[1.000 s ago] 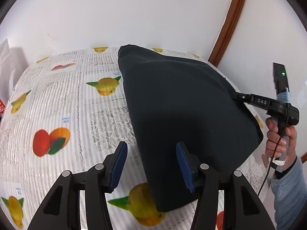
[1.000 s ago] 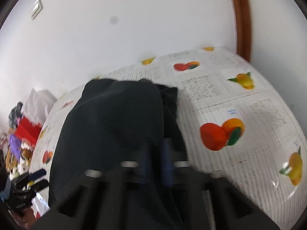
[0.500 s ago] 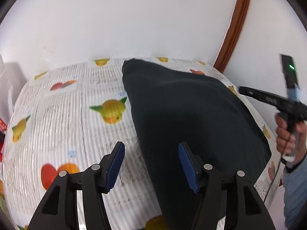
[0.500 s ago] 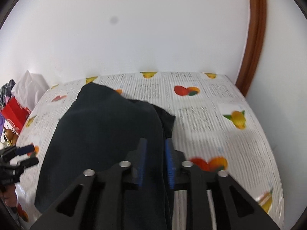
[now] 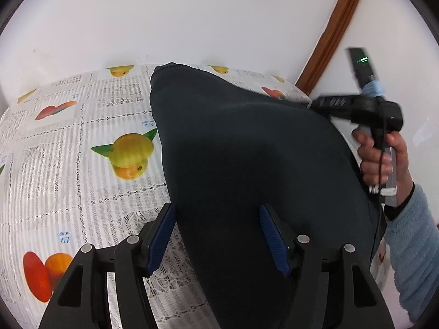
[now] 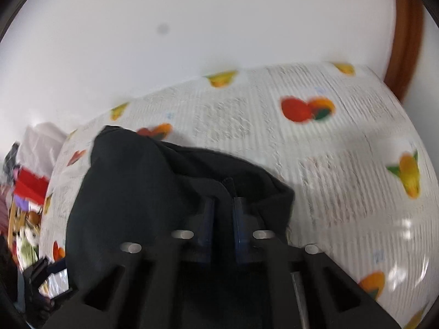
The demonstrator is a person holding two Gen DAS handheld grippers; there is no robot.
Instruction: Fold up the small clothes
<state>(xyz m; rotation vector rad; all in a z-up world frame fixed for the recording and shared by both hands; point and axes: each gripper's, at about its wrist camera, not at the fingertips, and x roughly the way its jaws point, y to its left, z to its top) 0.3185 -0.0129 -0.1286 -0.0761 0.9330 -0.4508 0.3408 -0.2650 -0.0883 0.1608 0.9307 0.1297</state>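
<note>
The left gripper (image 5: pixel 218 235) is standing with its jaws fairly wide and has just been opening further; the dark garment (image 5: pixel 247 150) is lying under the gap, but the blue pads (image 5: pixel 270 233) are not pressing on it. The right gripper (image 6: pixel 222 213) is showing its jaws narrow, having just been closing, and a fold of the garment (image 6: pixel 131 192) is sitting between its pads, though blur is hiding whether they are pinching it. The garment is lying spread on the tablecloth (image 5: pixel 68 150), reaching from the near edge toward the wall (image 5: pixel 192 13). A printed yellow fruit (image 5: pixel 131 150) is showing just beside the garment's left edge. Past the garment's right edge, a hand (image 5: pixel 381 159) in a blue sleeve (image 5: pixel 411 246) is gripping the right gripper's handle.
</note>
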